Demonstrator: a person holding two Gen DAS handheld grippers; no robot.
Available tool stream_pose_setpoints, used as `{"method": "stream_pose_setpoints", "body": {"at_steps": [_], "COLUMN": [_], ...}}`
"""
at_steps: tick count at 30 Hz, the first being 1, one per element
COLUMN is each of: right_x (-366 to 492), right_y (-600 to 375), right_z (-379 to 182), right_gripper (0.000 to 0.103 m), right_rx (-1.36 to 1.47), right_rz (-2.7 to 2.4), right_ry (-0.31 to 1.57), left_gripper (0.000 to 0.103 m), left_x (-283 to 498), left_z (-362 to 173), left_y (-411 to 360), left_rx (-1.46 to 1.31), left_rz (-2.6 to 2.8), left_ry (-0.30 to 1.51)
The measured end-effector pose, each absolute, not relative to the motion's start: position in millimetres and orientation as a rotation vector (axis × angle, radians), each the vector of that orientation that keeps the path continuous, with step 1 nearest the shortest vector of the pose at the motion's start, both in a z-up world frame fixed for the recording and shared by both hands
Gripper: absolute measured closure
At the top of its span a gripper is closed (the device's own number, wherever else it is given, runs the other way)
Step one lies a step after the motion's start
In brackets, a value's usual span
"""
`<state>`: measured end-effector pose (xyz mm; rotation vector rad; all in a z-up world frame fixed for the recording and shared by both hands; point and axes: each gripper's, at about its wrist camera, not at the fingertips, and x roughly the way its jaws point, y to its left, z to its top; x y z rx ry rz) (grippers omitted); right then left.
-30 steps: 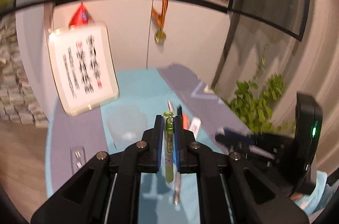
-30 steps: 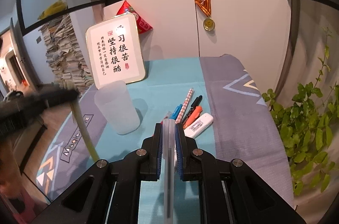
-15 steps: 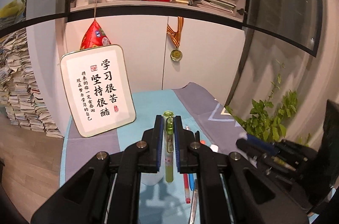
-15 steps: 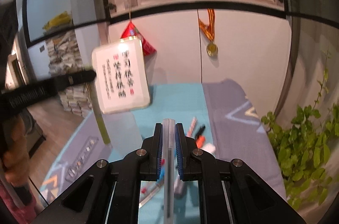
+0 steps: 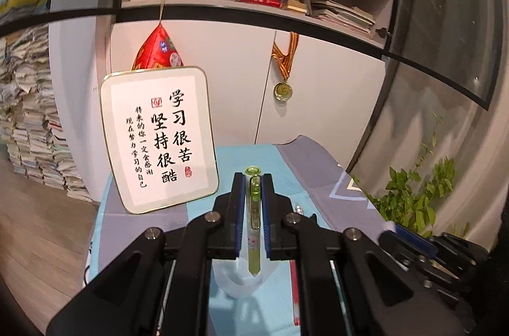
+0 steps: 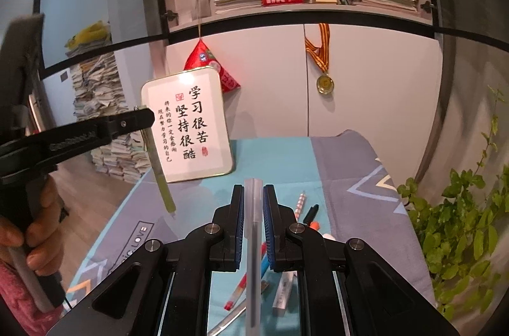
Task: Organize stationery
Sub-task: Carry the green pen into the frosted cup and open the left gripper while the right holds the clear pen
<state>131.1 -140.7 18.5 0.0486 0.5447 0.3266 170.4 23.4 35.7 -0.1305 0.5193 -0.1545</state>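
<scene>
Left wrist view: the left gripper (image 5: 253, 177) is clamped on a green pen (image 5: 254, 218), which runs lengthwise between the two blue pads; its open round end projects just past the fingertips and its lower end hangs below the pads, over the mouth of a translucent cup (image 5: 239, 278) standing on the table (image 5: 229, 157). A red pen (image 5: 294, 288) lies flat on the teal cloth just right of the cup. A framed calligraphy sign (image 5: 159, 138) stands tilted near the table's far left corner. The right gripper (image 5: 413, 243) shows at the right edge; its jaw state cannot be told from this view. Right wrist view: the right gripper (image 6: 253, 186) is clamped on a clear grey pen (image 6: 253, 240), held lengthwise between the pads, its cap end level with the fingertips and its barrel extending down out of frame. Loose pens (image 6: 305, 208) and a white eraser-like block (image 6: 283, 291) lie on the table (image 6: 280, 151) just beyond and right of the jaws. At the left, the left gripper (image 6: 144, 116), gripped by a hand (image 6: 38, 227), holds the green pen (image 6: 160, 173) hanging tilted above the table's left edge.
</scene>
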Motion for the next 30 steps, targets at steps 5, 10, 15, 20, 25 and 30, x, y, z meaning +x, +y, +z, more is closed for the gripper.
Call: {"method": "stream_pose_setpoints", "body": {"at_steps": [5, 10, 15, 20, 25, 30], "right_x": [132, 134, 133, 131, 129, 129], "right_y": [-141, -142, -141, -137, -133, -133], "right_z": [17, 16, 16, 16, 17, 17], "right_gripper": [0.091, 0.091, 0.091, 0.091, 0.091, 0.091], "right_rx": [0.053, 0.067, 0.071, 0.065, 0.06, 0.058], "right_rz": [0.328, 0.33, 0.333, 0.335, 0.333, 0.333], "right_ry": [0.556, 0.566, 0.568, 0.572, 0.576, 0.573], "left_gripper": [0.095, 0.095, 0.095, 0.095, 0.095, 0.095], "left_x": [182, 181, 181, 180, 177, 174], "left_z": [18, -4, -20, -31, -37, -39], "left_y": [27, 25, 25, 26, 26, 29], "left_rx": [-0.135, -0.125, -0.118, -0.111, -0.108, -0.112], "left_rz": [-0.138, -0.134, -0.121, -0.113, -0.113, -0.11], "left_ry": [0.557, 0.609, 0.655, 0.682, 0.698, 0.707]}}
